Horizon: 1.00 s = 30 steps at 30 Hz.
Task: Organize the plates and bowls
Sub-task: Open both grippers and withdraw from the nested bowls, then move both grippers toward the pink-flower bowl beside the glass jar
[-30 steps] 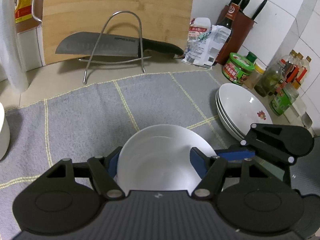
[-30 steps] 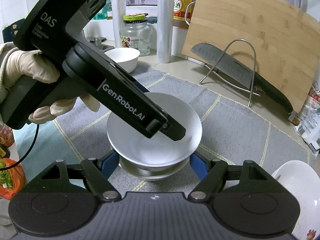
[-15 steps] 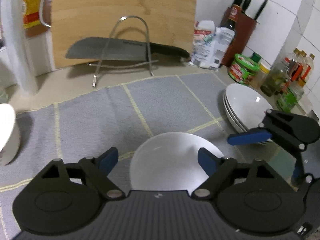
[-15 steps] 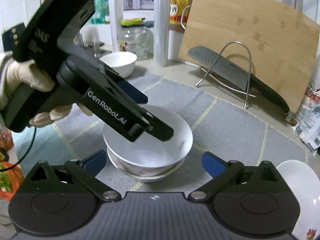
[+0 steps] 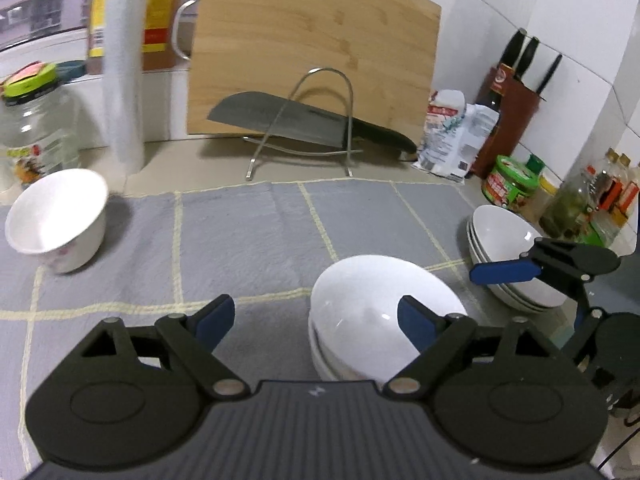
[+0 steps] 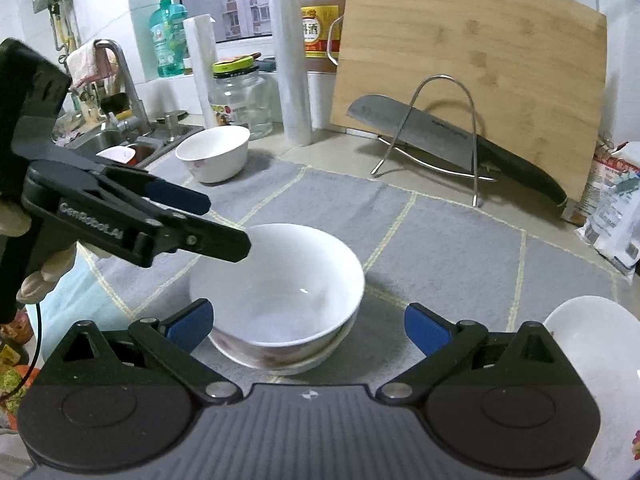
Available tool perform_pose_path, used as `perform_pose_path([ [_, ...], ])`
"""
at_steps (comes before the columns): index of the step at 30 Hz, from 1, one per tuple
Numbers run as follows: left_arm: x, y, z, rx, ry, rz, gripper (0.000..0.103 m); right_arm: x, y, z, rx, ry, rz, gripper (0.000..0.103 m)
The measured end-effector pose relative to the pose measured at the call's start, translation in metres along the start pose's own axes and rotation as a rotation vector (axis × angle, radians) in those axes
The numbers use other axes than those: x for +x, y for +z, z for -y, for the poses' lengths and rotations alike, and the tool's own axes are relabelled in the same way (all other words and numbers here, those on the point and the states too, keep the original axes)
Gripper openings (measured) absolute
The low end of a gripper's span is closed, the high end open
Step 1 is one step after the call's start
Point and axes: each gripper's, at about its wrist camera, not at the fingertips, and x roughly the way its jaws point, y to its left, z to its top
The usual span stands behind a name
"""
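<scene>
Both grippers have their jaws spread wide with nothing between them. The left gripper point(image 5: 316, 318) hangs over the grey mat point(image 5: 248, 232), its right finger overlapping the rim of the stacked bowls point(image 5: 372, 312) in its own view; from the right wrist it shows at the left point(image 6: 204, 220), angled down toward the bowls with a gloved hand point(image 6: 44, 272) holding it. The right gripper point(image 6: 306, 322) sits low in front of the same stack point(image 6: 280, 288), a finger on either side and clear of it. The stack is two white bowls nested upright near the middle of the mat. A single bowl point(image 5: 56, 224) stands well apart at the mat's far left edge, near a glass jar point(image 5: 32, 128). A pile of plates point(image 5: 508, 256) lies at the mat's right edge, partly behind the right gripper's finger point(image 5: 508, 270). Behind, on the table point(image 5: 224, 160), a cleaver point(image 5: 296, 120) rests in a wire rack point(image 5: 324, 120) against a cutting board point(image 5: 312, 56).
</scene>
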Motion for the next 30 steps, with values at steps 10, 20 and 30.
perform_pose_path([
  [10,-0.024,-0.027,-0.001,-0.059,0.078,0.051,0.089,0.002,-0.008,0.0,0.012,0.021,-0.014,0.103],
  [20,-0.041,-0.043,0.001,-0.081,0.156,0.087,0.091,0.0,-0.001,0.005,0.058,-0.013,0.036,0.103],
  [30,-0.054,-0.06,0.007,-0.094,0.195,0.083,0.091,0.002,-0.011,0.003,0.052,-0.001,0.035,0.103],
])
